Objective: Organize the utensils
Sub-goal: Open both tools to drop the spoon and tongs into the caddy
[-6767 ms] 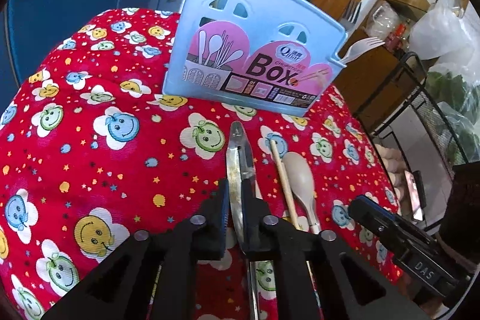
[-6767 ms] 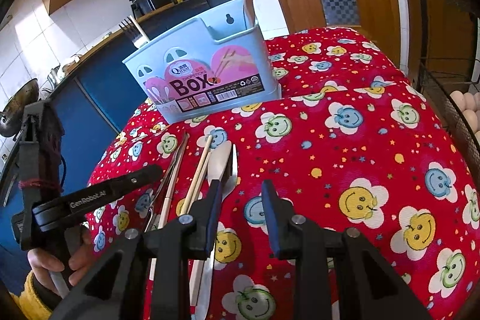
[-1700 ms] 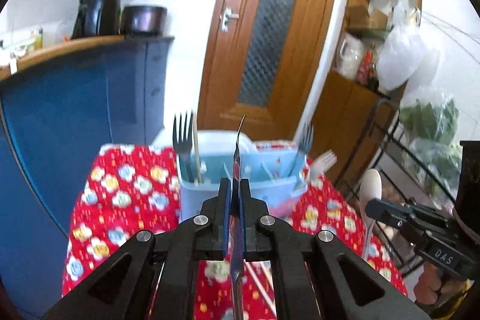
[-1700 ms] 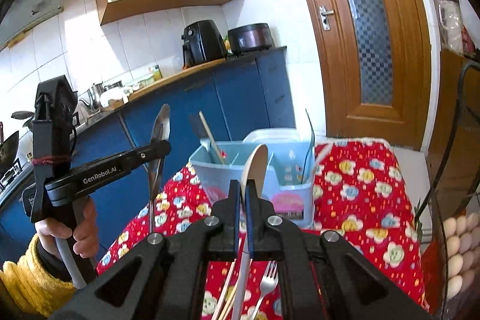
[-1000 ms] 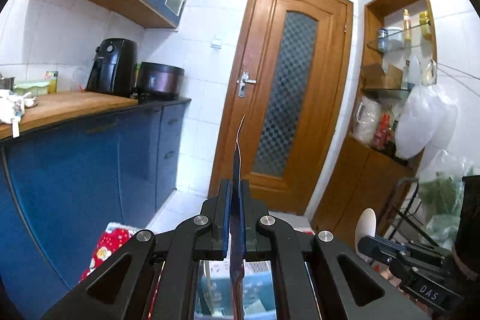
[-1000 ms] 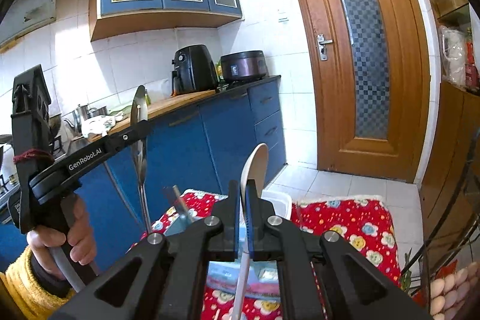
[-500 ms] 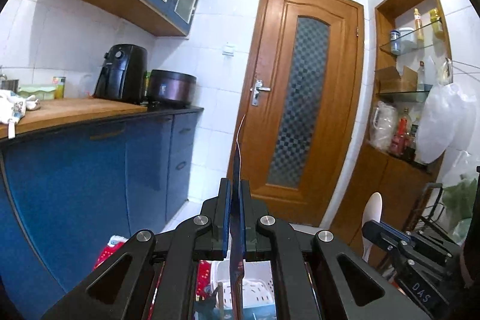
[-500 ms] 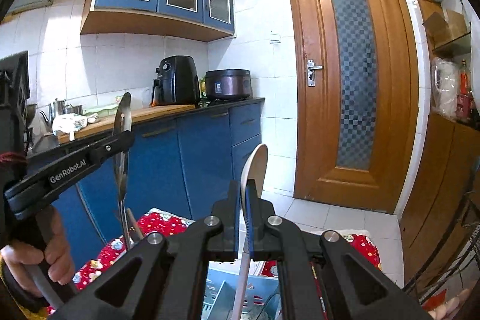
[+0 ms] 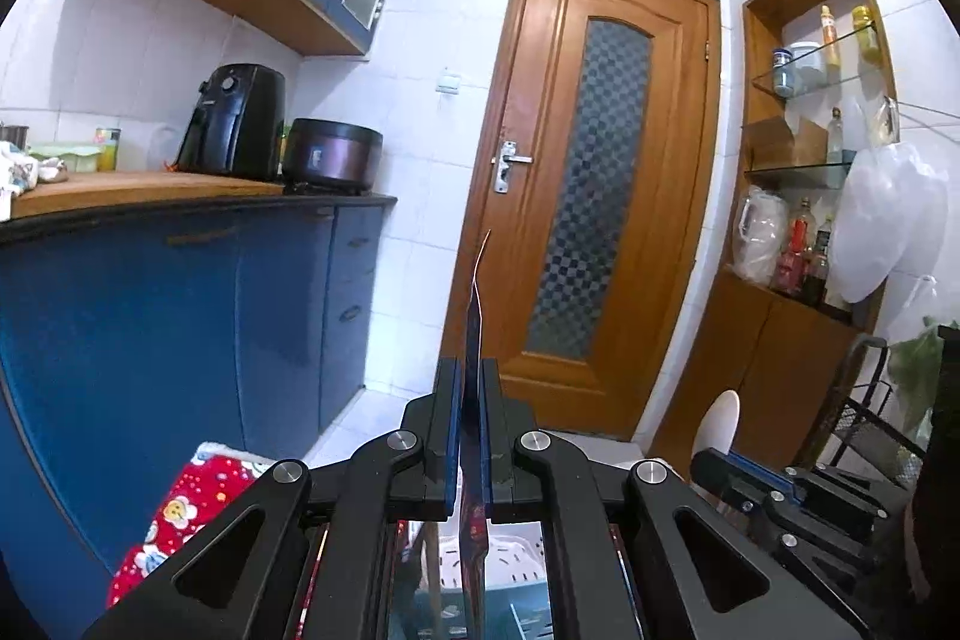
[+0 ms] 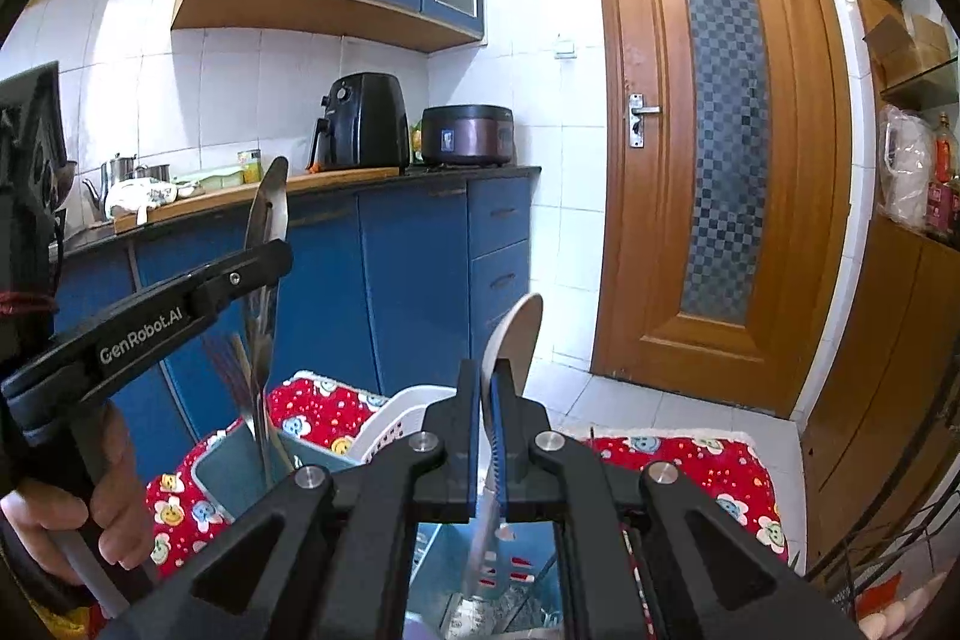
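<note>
My left gripper (image 9: 472, 370) is shut on a metal spoon-shaped utensil (image 9: 474, 316), held upright and seen edge-on. In the right wrist view the same utensil (image 10: 267, 208) hangs from the left gripper (image 10: 264, 265), and its lower end reaches into the left end of the blue utensil box (image 10: 240, 460). My right gripper (image 10: 487, 376) is shut on a pale spoon (image 10: 519, 334), bowl upward, handle pointing down over the box. The spoon's bowl (image 9: 717, 421) and the right gripper (image 9: 714, 466) show at lower right in the left wrist view. The box (image 9: 522, 604) lies below both grippers.
The box stands on a red smiley-print tablecloth (image 10: 690, 460). A white basket (image 10: 402, 412) sits at its far side. A hand (image 10: 90, 508) holds the left gripper. Blue cabinets (image 9: 180, 310), a wooden door (image 10: 720, 160) and a wire rack (image 9: 870, 430) surround the table.
Both grippers have sunk toward the box with their utensils still held. The box and tablecloth now fill more of the bottom of the right wrist view, and the metal utensil's end has entered the box.
</note>
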The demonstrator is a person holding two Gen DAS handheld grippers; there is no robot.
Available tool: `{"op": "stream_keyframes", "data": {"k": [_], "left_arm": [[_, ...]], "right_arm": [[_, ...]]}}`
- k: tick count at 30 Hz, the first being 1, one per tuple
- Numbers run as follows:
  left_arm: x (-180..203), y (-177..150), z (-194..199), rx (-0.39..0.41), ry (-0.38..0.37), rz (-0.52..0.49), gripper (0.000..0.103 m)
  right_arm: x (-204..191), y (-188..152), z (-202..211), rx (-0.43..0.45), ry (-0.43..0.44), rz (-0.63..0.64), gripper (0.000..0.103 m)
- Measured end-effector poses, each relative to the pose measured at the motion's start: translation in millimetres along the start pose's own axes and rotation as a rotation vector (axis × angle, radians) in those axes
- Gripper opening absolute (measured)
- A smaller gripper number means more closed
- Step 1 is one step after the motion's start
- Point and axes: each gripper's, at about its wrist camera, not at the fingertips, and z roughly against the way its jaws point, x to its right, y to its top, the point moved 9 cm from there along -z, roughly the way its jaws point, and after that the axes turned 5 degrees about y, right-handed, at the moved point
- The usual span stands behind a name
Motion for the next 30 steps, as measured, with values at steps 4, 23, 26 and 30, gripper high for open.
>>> {"op": "stream_keyframes", "data": {"k": [4,23,26,30], "left_arm": [[5.7,-11.2,-1.3,-0.018,0.014,-0.029,0.005],[12.2,-19.1,22.9,-0.074,-0.017,-0.041,0.016],[14.5,-13.0,33.2,-0.069,-0.025,-0.045,0.016],[15.7,-7.1,47.0,-0.078,-0.036,-0.048,0.017]], "right_arm": [[0.4,-5.9,-2.2,-0.018,-0.001,-0.002,0.005],[-9.7,-0.9,26.8,-0.02,0.072,-0.071,0.022],[-11.3,5.8,38.3,0.0,0.073,-0.076,0.023],[-12.9,10.5,57.1,0.006,0.075,-0.1,0.024]]}}
